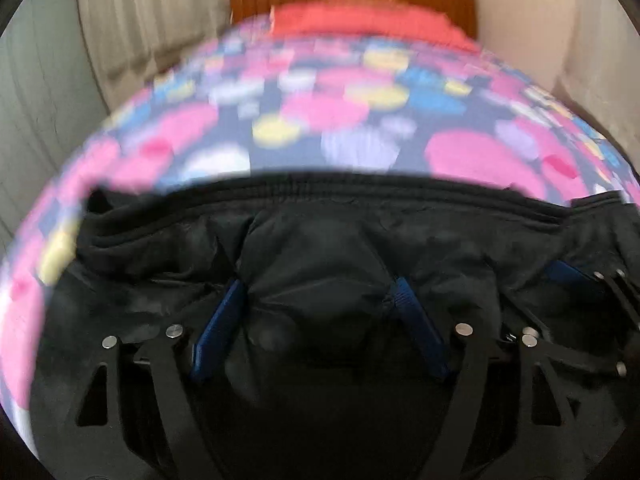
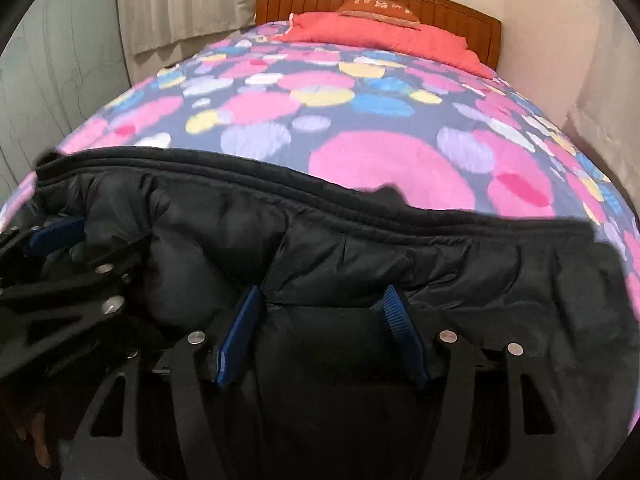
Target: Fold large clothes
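While the black puffer jacket (image 2: pixel 360 248) lies bunched across the near end of the bed (image 2: pixel 380 120), my left tongs (image 1: pixel 320 300) are clamped on a puffy fold of it, and my right tongs (image 2: pixel 320 304) grip its fabric too. A red pillow (image 2: pixel 380 36) sits at twelve o'clock by the wooden headboard (image 2: pixel 440 8).

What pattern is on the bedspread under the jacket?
Big pink, yellow, blue and lilac spots on the navy bedspread, sharpest in the right wrist view.
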`<state>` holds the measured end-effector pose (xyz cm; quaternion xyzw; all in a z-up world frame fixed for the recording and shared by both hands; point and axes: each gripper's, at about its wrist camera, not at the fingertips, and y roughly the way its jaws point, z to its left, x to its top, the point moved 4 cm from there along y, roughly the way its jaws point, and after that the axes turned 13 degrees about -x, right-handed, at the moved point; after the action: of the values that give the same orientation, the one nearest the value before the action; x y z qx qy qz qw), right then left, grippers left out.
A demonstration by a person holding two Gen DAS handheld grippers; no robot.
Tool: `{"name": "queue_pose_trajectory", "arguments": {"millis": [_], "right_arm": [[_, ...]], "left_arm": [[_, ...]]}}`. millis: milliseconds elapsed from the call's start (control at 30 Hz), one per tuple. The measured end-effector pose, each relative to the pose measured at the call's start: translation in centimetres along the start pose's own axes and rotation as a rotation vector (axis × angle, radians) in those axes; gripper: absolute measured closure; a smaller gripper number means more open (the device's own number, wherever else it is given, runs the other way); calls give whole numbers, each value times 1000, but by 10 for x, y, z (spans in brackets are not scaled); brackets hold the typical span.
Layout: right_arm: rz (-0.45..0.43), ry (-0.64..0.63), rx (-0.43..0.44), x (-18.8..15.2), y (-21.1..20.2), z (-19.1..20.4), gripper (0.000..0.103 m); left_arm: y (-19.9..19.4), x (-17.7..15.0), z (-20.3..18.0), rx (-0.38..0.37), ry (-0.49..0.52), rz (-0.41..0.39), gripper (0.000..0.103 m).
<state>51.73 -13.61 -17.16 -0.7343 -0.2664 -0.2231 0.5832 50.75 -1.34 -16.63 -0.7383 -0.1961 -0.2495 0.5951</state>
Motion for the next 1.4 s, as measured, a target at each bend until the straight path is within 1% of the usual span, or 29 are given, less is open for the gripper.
{"name": "queue_pose_trajectory", "arguments": {"millis": [67,133,200,267,333,400,433,467,500,533,600,667,700,733,800,833,867,900,967,1000,1067,1100,1167,1233,1267,1300,1333,1367,1400], "right_arm": [[6,7,14,2,-2,-3,40],[19,41,56,3,-9,-16,40],[4,93,70,3,-21,-42,40],[-18,134,23,2,-30,-74,40],[-23,173,-67,-1,-29,-115,40],[18,201,-150,-8,-16,-143,40],[55,214,-175,-15,-4,-152,40],[86,219,-172,-20,7,-156,39],[128,236,-130,-29,20,-157,37],[122,253,-115,-30,21,-159,37],[101,269,-109,-29,10,-162,37],[85,263,-99,-32,-5,-165,37],[68,263,-101,-37,-16,-167,36],[59,263,-104,-43,-27,-171,34],[50,264,-104,-60,-45,-177,30],[45,263,-108,-70,-54,-182,29],[41,266,-117,-76,-61,-187,25],[42,279,-139,-91,-71,-195,25],[58,316,-145,-113,-82,-206,25],[69,335,-140,-122,-85,-211,25],[103,396,-115,-148,-91,-219,25],[116,424,-91,-158,-93,-220,25],[143,484,-28,-174,-92,-219,24],[171,539,23,-183,-88,-215,24],[183,566,51,-186,-85,-214,24],[201,599,99,-188,-80,-210,24],[214,624,127,-189,-76,-206,24],[214,649,130,-190,-75,-203,21],[205,666,122,-190,-76,-201,20]], "left_arm": [[0,4,1,-15,-4,10,24],[-9,3,3,-39,1,6,26],[-26,0,14,-68,-22,-9,26],[-50,-2,35,-59,-74,-65,26],[-66,-3,57,-21,-128,-112,26],[-67,-4,80,36,-172,-119,26],[-62,-6,87,59,-185,-97,26],[-50,-12,93,68,-193,-51,26],[-44,-15,94,58,-191,-29,25],[-43,-18,93,62,-178,-43,25],[-52,-20,89,52,-170,-62,25],[-67,-24,88,7,-181,-69,24],[-73,-27,90,-9,-187,-77,23],[-84,-32,94,-28,-202,-87,18],[-108,-45,103,-46,-234,-118,16],[-117,-51,107,-48,-249,-130,15],[-128,-60,113,-41,-269,-141,14],[-135,-67,117,-32,-284,-147,13],[-156,-91,131,3,-345,-170,11],[-165,-108,139,12,-400,-178,10],[-173,-130,147,-12,-468,-177,10],[-173,-145,150,-48,-515,-162,10],[-165,-161,151,-104,-564,-121,9],[-159,-172,152,-153,-612,-117,7],[-159,-173,152,-162,-621,-137,4],[-158,-171,152,-166,-619,-148,3],[-155,-167,152,-164,-618,-156,3],[-153,-164,152,-164,-625,-171,3],[-151,-164,152,-165,-631,-181,3]]}}
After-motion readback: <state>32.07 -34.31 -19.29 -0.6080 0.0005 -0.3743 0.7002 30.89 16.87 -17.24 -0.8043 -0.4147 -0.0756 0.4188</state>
